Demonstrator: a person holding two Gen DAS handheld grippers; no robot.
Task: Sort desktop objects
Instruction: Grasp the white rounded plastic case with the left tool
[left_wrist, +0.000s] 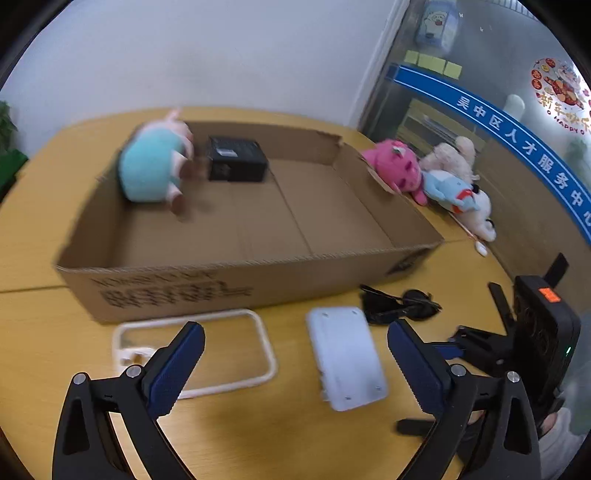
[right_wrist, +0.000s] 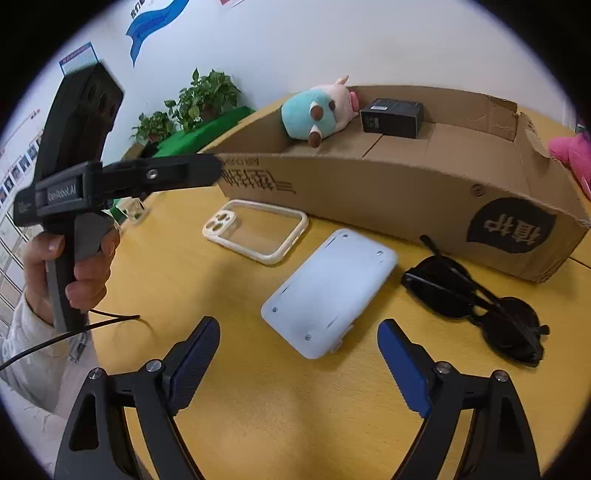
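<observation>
A cardboard box (right_wrist: 388, 192) on a yellow table (right_wrist: 280, 406) already holds a teal plush (right_wrist: 314, 110) and a small black box (right_wrist: 391, 117). Still outside, near its front wall — a clear phone case (right_wrist: 255, 230), a white device (right_wrist: 328, 291) and sunglasses (right_wrist: 476, 306). Left gripper (left_wrist: 295, 365) and right gripper (right_wrist: 299, 358) both spread wide, empty.

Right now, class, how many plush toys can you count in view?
4: teal plush inside the cardboard box; pink, cream and blue-white plushes beside it. Others may be hidden.
</observation>
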